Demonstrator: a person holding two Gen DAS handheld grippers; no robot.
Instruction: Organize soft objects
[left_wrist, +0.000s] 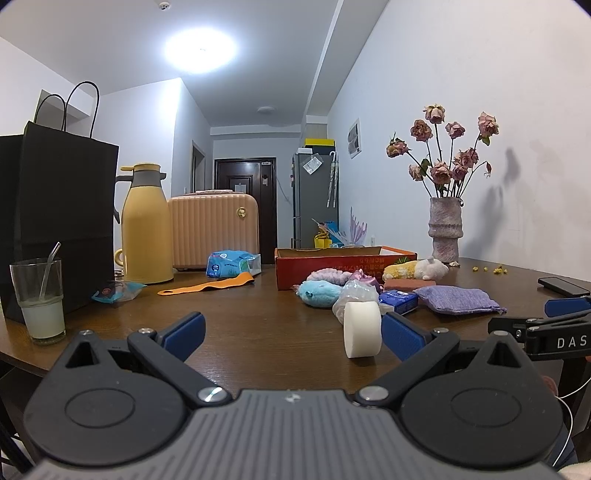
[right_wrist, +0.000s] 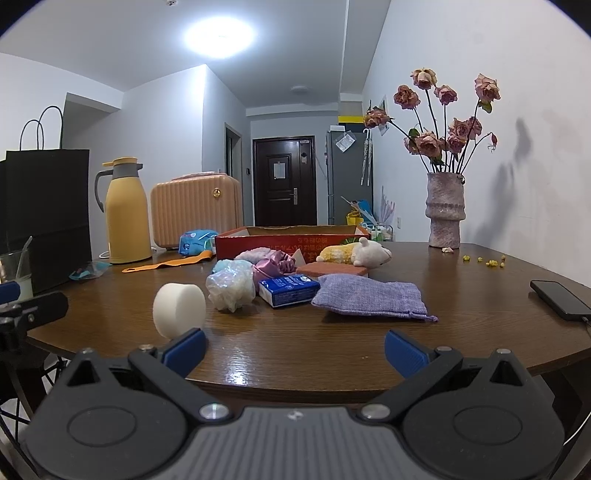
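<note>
Left wrist view: the left hand-held gripper (left_wrist: 291, 334) hung wide open over the counter (left_wrist: 258, 321). A white sponge (left_wrist: 362, 329) stood on edge at one o'clock, just beside its right finger. Behind it, soft toys (left_wrist: 319, 291) lay before a red box (left_wrist: 332, 264).

Right wrist view: the right hand-held gripper (right_wrist: 293, 350) was open, empty. The sponge (right_wrist: 179, 309) sat at eleven o'clock; a purple pouch (right_wrist: 369, 298) at one o'clock.

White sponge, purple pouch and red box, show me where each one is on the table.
white sponge (left_wrist: 362, 329): left wrist view, middle of its flat round face.
purple pouch (right_wrist: 367, 298): right wrist view, centre of the woven fabric.
red box (right_wrist: 275, 246): right wrist view, on its front wall.
</note>
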